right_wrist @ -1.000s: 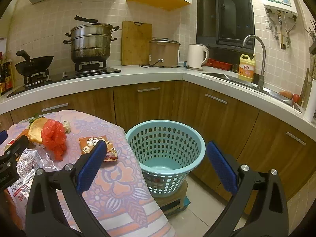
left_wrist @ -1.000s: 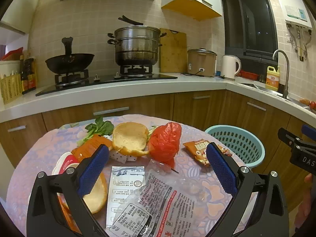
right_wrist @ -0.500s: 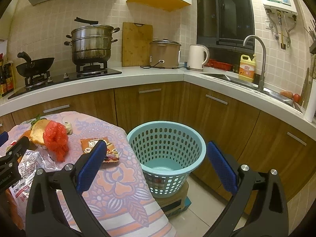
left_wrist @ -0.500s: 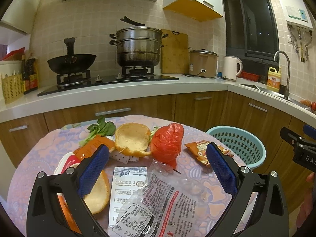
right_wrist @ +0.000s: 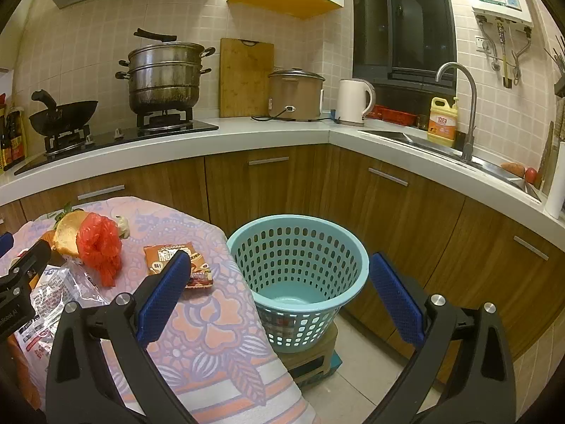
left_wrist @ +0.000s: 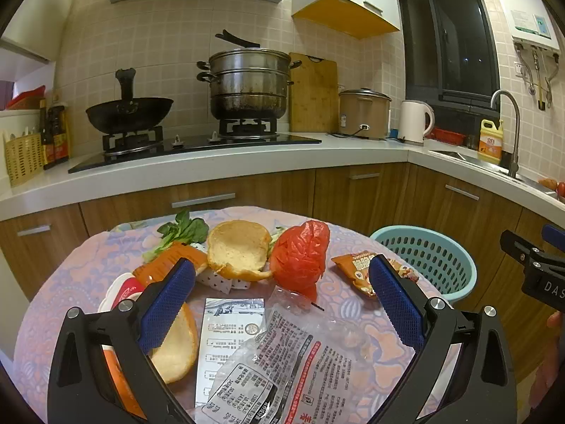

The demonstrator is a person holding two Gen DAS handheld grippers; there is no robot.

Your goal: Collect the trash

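Trash lies on a round table with a patterned cloth: a crumpled red plastic bag, an orange snack packet, a clear printed wrapper and a white leaflet. Bread halves, greens and orange packaging sit among them. My left gripper hangs open above the wrapper, holding nothing. My right gripper is open over the table's right edge, facing the light-blue basket on a low stool beside the table.
Wooden cabinets and a white counter run behind the table. On it stand a wok, a steamer pot, a rice cooker and a kettle. The sink and tap are at the right. Tiled floor surrounds the stool.
Both grippers drifted slightly back and up; the views shifted a little. The jaws stayed open and nothing on the table moved.
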